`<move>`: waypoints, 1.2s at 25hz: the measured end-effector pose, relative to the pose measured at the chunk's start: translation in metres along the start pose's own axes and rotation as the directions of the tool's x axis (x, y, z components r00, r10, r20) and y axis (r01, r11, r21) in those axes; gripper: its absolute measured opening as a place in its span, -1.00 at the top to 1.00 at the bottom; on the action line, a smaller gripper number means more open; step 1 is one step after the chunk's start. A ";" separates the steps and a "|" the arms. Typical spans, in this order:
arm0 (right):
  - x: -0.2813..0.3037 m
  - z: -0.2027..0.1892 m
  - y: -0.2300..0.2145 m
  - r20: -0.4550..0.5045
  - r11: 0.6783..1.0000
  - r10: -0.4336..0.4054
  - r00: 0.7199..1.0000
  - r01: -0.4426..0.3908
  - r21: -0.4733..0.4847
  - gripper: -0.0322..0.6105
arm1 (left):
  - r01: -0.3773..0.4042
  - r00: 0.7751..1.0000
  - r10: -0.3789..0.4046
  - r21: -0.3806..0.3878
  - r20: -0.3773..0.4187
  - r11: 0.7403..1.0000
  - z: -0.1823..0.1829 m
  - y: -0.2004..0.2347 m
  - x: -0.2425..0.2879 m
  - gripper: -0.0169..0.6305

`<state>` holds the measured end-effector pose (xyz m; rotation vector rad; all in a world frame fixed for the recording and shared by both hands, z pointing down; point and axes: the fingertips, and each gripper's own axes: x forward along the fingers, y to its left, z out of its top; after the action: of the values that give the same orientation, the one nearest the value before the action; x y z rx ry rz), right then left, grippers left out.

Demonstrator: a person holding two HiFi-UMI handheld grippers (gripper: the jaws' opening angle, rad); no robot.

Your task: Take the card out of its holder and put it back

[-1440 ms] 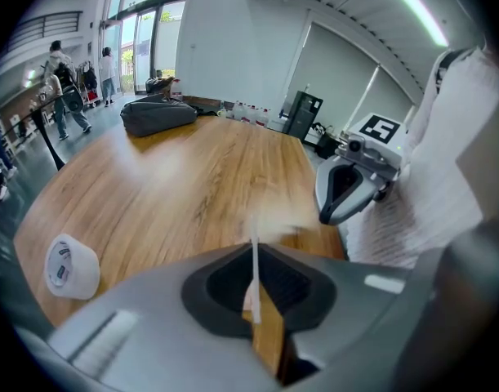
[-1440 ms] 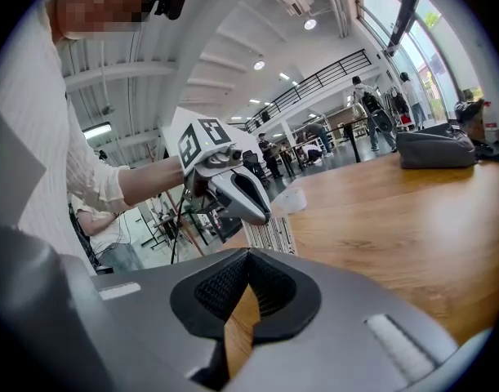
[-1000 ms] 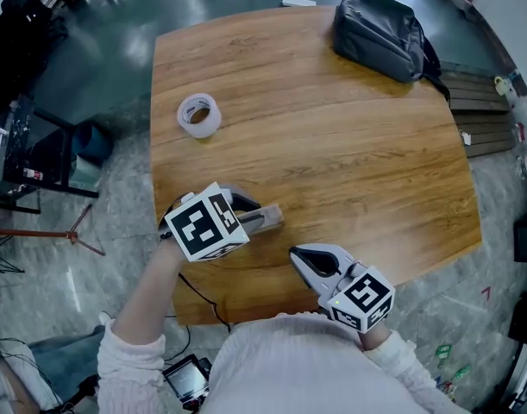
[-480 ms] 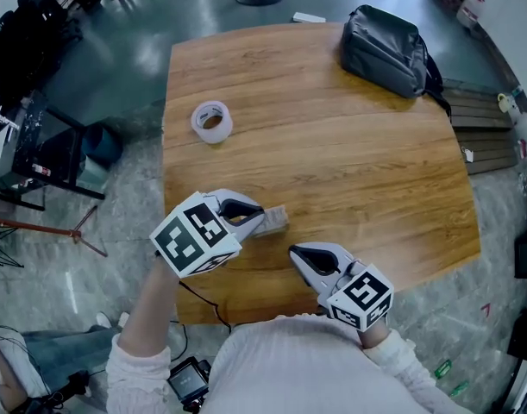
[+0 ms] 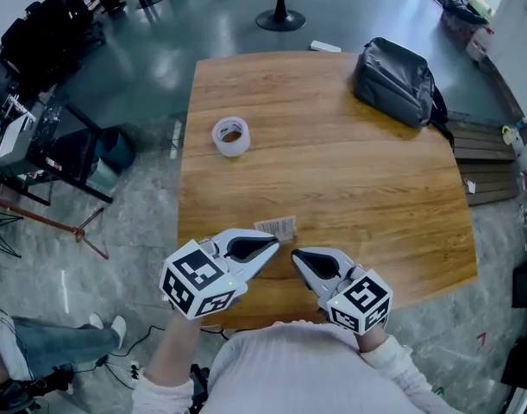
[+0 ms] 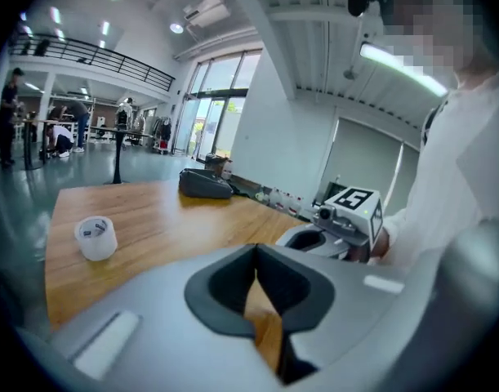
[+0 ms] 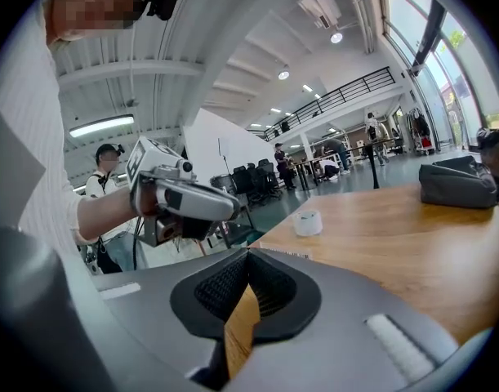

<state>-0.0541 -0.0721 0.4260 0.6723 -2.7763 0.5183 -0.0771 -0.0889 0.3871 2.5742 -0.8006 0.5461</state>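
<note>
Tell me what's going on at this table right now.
A person holds a claw in each hand over the near edge of a wooden table. The left claw and right claw are both shut with nothing in them, their tips pointing toward each other. The card lies flat on the table just past those tips; whether it sits in its holder is not clear. A tape roll and a grey bag sit farther back.

readable text: none | card (image 5: 276, 228): barcode-like print, too small to read
</note>
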 end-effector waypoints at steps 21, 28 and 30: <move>-0.001 -0.007 0.010 -0.015 0.999 -0.007 1.000 0.007 -0.034 0.90 | -0.056 0.939 0.196 -0.439 0.282 0.897 -0.053 -0.008 0.004 0.92; -0.005 -0.007 0.002 -0.012 0.999 -0.043 0.999 0.042 -0.034 0.90 | -0.078 0.927 0.237 -0.469 0.291 0.880 -0.054 -0.009 0.008 0.92; -0.005 -0.008 0.001 -0.014 0.998 -0.051 0.999 0.050 -0.037 0.91 | -0.071 0.927 0.234 -0.476 0.293 0.876 -0.056 -0.009 0.009 0.92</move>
<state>-0.0487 -0.0660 0.4318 0.7254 -2.7405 0.4598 -0.0791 -0.0603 0.4362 2.1905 -1.1089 -0.0656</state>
